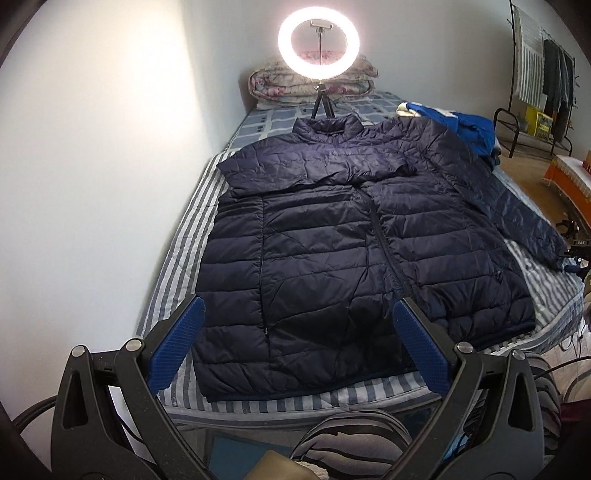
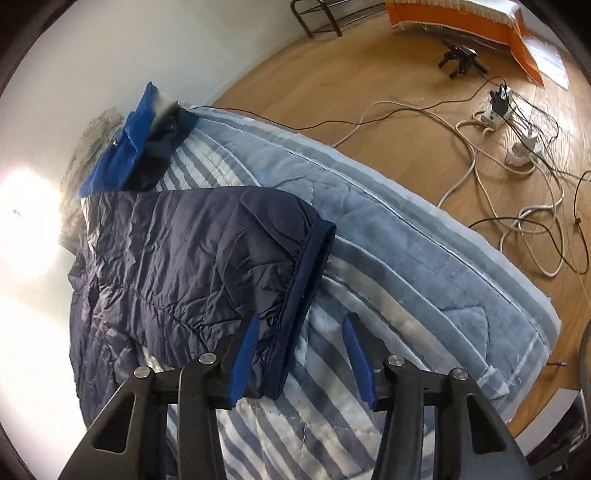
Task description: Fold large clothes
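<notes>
L gripper [image 1: 297, 341] is spread wide w/ nothing between its blue pads [image 1: 176, 345], hanging over the near hem of the navy puffer jacket [image 1: 354, 236]. R gripper [image 2: 301, 356] is also spread, no pinch: its jaws straddle the cuff [image 2: 306, 291] of the jacket's sleeve [image 2: 207, 251], left pad just beside or touching the sleeve fabric, right pad over bare bedding; can't tell if there's real contact.

Jacket lies front-up & zipped on the striped bed cover [image 1: 177, 258], collar toward the far end. One sleeve is folded across the chest; the other runs out toward the bed's right edge, which is the one under the R gripper.

Beyond the collar stands a lit ring light [image 1: 317, 46] on a small tripod, w/ a folded floral quilt [image 1: 310, 83] behind it against the wall. A blue garment pile [image 1: 465, 125] sits near the jacket's far right shoulder.

Past the bed edge, R view: wood floor [image 2: 332, 85], tangled cables & a power strip [image 2: 496, 110], orange-trimmed cloth [image 2: 480, 26] farther off. A clothes rack [image 1: 546, 74] stands in the far right corner in the L view.
</notes>
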The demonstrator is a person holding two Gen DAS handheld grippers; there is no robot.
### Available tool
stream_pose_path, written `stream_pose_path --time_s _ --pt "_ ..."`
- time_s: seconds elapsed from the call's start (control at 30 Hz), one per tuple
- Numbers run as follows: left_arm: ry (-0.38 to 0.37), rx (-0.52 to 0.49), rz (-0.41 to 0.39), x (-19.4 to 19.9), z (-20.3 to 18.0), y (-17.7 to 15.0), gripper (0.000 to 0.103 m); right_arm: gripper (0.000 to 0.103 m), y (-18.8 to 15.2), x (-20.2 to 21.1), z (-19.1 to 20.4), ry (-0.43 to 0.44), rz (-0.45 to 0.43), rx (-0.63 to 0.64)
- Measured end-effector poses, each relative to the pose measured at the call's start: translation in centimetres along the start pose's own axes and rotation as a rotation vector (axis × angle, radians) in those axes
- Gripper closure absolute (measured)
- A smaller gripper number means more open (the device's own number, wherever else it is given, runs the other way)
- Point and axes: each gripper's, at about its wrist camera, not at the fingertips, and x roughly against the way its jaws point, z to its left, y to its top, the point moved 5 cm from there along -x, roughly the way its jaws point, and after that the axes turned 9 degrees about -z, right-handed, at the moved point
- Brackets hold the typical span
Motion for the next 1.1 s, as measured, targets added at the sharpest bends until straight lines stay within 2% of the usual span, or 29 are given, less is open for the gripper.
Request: stream_pose_path --time_s 0.1,0.2,0.3,0.37,0.53,0.73,0.9,1.1 --pt "0.007 -0.008 0.007 -0.8 -0.1 0.0 0.0 0.057 0.0 -0.5 0.3 -0.001 -0.004 0.01" --pt "0.013 -0.016 0.001 -1.3 -0.2 0.2 0.0 0.071 -0.2 -1.0 1.0 -0.003 0.0 0.058" --pt "0.023 -0.02 -0.006 -1.7 0.0 0.5 0.0 0.091 -0.4 -1.0 2.0 -0.006 0.003 0.114" --pt "0.028 -0.019 -0.012 -1.9 0.2 0.7 0.0 0.097 -0.2 -0.2 2.7 -0.006 -0.025 0.148" --pt "0.042 0.0 -0.02 -2.7 1.1 0.9 0.0 0.099 0.4 3.0 5.2 0.019 -0.11 0.199" --pt "0.048 0.017 -0.024 -3.8 2.2 1.1 0.0 0.1 0.3 7.1 12.3 0.114 -0.206 0.317" --pt "0.056 0.017 -0.035 -4.6 3.1 1.4 0.0 0.1 -1.9 8.4 19.5 0.218 -0.214 0.446" --pt "0.051 0.033 -0.047 -5.3 4.1 1.6 0.0 0.1 -6.9 8.2 29.2 0.361 -0.172 0.6"
